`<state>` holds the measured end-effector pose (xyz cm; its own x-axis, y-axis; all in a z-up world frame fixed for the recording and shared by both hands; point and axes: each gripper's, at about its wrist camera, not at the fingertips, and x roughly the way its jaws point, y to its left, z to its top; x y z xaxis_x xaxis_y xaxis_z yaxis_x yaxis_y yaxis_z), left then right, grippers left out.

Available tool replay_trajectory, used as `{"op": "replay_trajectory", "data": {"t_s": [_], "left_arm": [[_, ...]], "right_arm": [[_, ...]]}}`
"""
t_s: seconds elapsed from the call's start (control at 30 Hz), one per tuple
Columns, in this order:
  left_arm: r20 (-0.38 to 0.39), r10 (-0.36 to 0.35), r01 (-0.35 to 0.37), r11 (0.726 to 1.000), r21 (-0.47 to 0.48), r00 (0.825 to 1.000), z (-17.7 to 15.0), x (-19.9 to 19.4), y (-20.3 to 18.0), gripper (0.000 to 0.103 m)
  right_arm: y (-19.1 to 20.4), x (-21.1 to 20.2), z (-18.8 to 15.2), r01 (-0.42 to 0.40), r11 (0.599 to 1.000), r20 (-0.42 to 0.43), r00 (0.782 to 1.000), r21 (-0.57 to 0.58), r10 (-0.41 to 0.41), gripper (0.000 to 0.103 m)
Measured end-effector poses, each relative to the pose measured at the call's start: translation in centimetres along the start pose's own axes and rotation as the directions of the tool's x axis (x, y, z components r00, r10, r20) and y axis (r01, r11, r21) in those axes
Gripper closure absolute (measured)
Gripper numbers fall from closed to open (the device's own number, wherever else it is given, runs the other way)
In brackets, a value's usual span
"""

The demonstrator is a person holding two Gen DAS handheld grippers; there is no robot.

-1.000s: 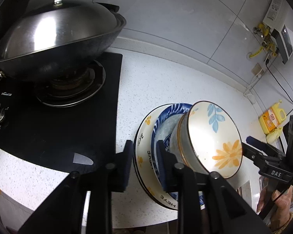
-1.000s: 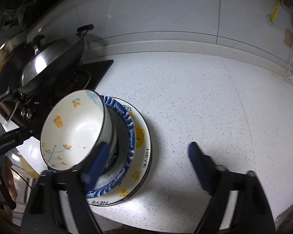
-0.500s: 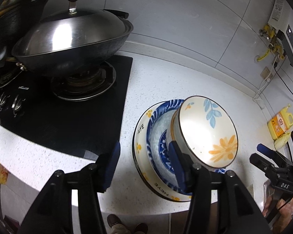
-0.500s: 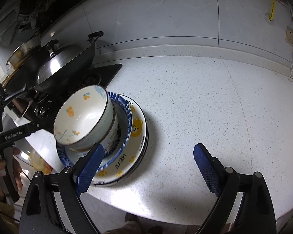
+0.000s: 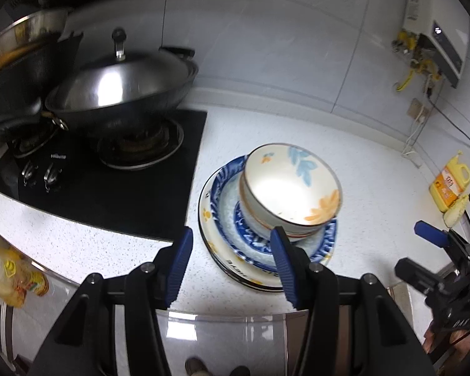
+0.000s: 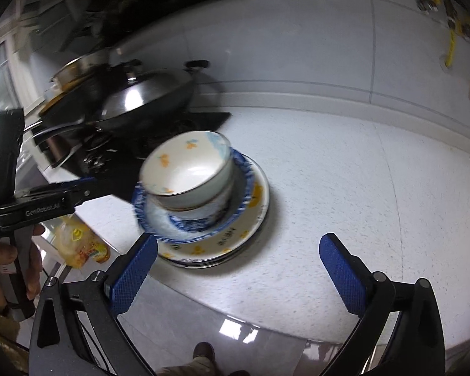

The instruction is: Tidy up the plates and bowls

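Observation:
A cream bowl (image 5: 291, 188) with orange and blue flowers rests, leaning a little, in a blue-patterned dish (image 5: 225, 200). The dish lies on a cream plate (image 5: 210, 235) with yellow bears. This stack stands on the white speckled counter (image 5: 376, 163) beside the stove. My left gripper (image 5: 232, 260) is open, drawn back near the counter's front edge, and holds nothing. My right gripper (image 6: 238, 274) is back from the bowl (image 6: 188, 169) and plate (image 6: 235, 238). Its jaws are opening wide, with nothing between them. Each view shows the other gripper at its side: the left gripper (image 6: 47, 200), the right gripper (image 5: 429, 250).
A lidded steel wok (image 5: 122, 87) sits on the black gas stove (image 5: 109, 188) left of the stack. A yellow bottle (image 5: 448, 185) stands at the far right by the wall. A yellow bag (image 5: 12, 279) hangs below the counter edge. A person's hand (image 6: 3, 257) holds the left gripper.
The left jaws, which straddled the plates' rim, have spread and pulled back from the stack. The right gripper has also backed away and spread wider. The stack stays in place.

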<state>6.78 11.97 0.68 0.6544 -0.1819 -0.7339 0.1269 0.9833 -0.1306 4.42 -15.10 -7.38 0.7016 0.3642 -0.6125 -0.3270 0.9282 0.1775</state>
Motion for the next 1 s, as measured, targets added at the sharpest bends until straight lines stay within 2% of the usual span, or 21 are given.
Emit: {"op": "replay_trajectory", "data": {"t_s": [0.07, 0.13, 0.23, 0.4, 0.53, 0.63, 0.8, 1.0], "left_arm": [[0.026, 0.06, -0.061, 0.997, 0.041, 0.998, -0.2, -1.1, -0.8, 0.053], [0.037, 0.075, -0.077, 0.995, 0.067, 0.997, -0.4, -1.9, -1.3, 0.053], [0.056, -0.004, 0.0, 0.997, 0.071, 0.998, -1.0, -3.6, -1.4, 0.053], [0.107, -0.08, 0.067, 0.991, 0.12, 0.991, -2.7, -7.5, -0.5, 0.053], [0.105, -0.139, 0.123, 0.982, 0.146, 0.985, -4.8, -10.6, 1.2, 0.053], [0.119, -0.151, 0.13, 0.977, 0.17, 0.981, -6.4, -13.1, 2.5, 0.053], [0.095, -0.181, 0.166, 0.974, 0.155, 0.979, -8.0, -15.5, 3.7, 0.053], [0.086, -0.167, 0.153, 0.977, 0.149, 0.982, -9.2, -17.1, 3.8, 0.053]], "right_arm": [[0.9, -0.8, -0.4, 0.001, 1.0, 0.029, 1.0, -0.02, 0.0, 0.001], [1.8, -2.0, -0.8, 0.002, 1.0, 0.054, 0.999, -0.03, -0.001, 0.001], [3.1, -3.4, -1.5, 0.013, 1.0, 0.07, 0.997, -0.024, -0.011, 0.001], [5.8, -6.1, -3.2, 0.076, 0.997, 0.094, 0.993, 0.011, -0.077, 0.001], [9.0, -8.2, -4.9, 0.138, 0.99, 0.102, 0.985, 0.031, -0.141, 0.001], [11.5, -9.7, -6.3, 0.164, 0.985, 0.103, 0.98, 0.054, -0.169, 0.001], [15.4, -12.3, -7.9, 0.213, 0.976, 0.121, 0.969, 0.045, -0.217, 0.001], [17.1, -13.5, -8.2, 0.223, 0.974, 0.139, 0.964, 0.032, -0.225, 0.001]]}}
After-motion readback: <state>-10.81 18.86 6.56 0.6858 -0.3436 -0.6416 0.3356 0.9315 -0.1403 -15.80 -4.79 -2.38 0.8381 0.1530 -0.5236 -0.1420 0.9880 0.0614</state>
